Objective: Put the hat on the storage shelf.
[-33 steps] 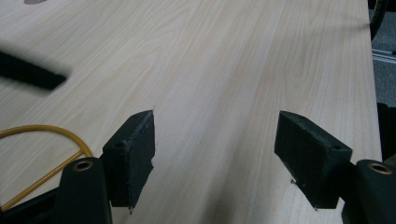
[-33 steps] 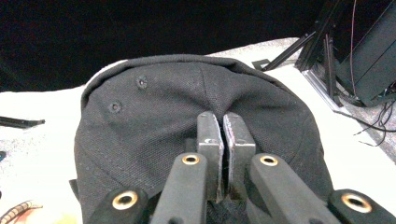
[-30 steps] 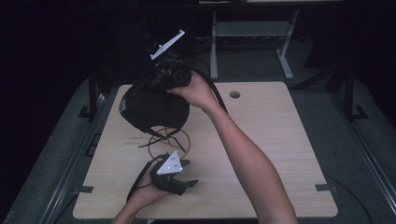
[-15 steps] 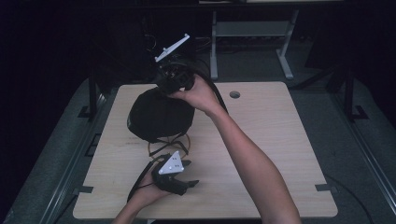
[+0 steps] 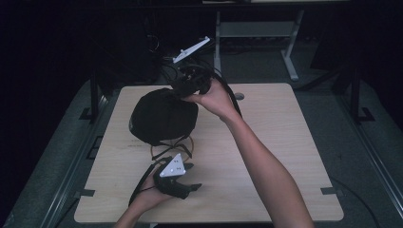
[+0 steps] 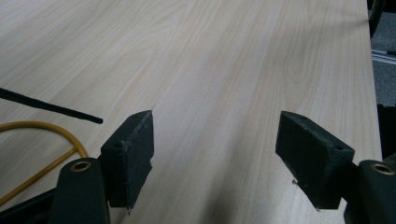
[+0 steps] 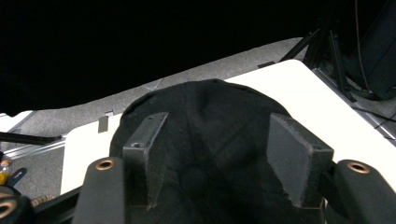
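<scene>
Pale wooden table, black cap just beyond the right gripper's fingers, freshly parted, gripping nothing.

The right gripper, raised on an outstretched arm, has just been opening; the left gripper rests gaping.

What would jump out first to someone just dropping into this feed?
A black cap sits over a gold wire stand at the middle-left of the pale wooden table, dark against the wood. The right gripper hangs at the cap's far edge, its jaws just opened and clear of the fabric. The left gripper rests open near the table's front edge.
</scene>
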